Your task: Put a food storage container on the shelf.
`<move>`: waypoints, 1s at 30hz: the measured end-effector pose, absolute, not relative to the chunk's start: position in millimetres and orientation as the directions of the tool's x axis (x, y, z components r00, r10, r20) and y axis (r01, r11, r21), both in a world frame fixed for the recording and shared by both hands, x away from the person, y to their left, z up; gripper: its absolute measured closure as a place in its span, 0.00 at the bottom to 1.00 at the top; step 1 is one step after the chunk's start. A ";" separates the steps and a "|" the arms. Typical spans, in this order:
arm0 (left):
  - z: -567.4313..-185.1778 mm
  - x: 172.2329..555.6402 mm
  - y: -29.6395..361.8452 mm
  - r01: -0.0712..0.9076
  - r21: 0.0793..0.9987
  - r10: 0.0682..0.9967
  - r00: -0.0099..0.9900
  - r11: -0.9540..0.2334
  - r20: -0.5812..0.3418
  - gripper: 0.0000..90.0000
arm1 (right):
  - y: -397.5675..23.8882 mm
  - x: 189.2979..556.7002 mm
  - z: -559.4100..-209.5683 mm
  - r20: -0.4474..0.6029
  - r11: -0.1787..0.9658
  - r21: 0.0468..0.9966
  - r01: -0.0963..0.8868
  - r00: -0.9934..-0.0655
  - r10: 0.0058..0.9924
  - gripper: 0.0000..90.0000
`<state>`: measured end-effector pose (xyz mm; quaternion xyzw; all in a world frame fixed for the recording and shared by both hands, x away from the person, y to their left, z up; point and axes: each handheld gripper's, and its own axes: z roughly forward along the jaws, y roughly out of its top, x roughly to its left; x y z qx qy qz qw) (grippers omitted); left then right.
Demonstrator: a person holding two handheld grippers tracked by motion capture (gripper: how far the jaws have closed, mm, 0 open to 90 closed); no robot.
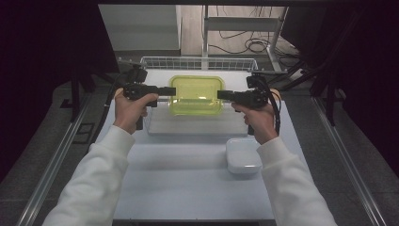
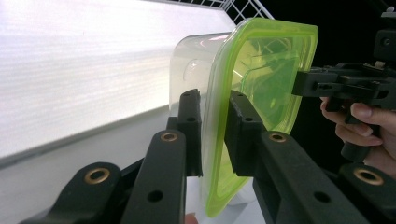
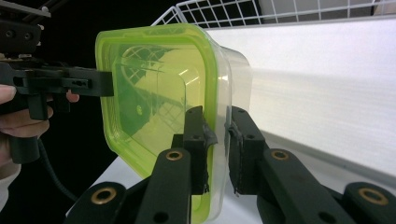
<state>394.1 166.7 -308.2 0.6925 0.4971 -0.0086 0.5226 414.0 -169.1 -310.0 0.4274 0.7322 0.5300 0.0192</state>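
left gripper (image 1: 170, 91): your left hand (image 1: 133, 107) holds it level, pointing inward, jaws clamped on the lid (image 1: 196, 94) edge
right gripper (image 1: 222, 95): your right hand (image 1: 258, 117) mirrors it, jaws clamped on the opposite edge
arms: both forearms reach forward, white sleeves

The high view looks forward and down from above the person's side of the white table (image 1: 188, 188), taking in both forearms. Each gripper view rides close behind its own black jaws, facing inward across the table. All three share the green-lidded clear container (image 1: 196, 95) (image 2: 261, 93) (image 3: 154, 98), and each gripper view catches the opposite hand.
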 end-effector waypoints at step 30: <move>-295.6 444.5 167.9 0.719 0.691 0.682 0.469 0.073 -0.561 0.86 | -164.6 462.7 -290.5 0.437 0.072 0.769 0.635 -0.604 0.667 0.87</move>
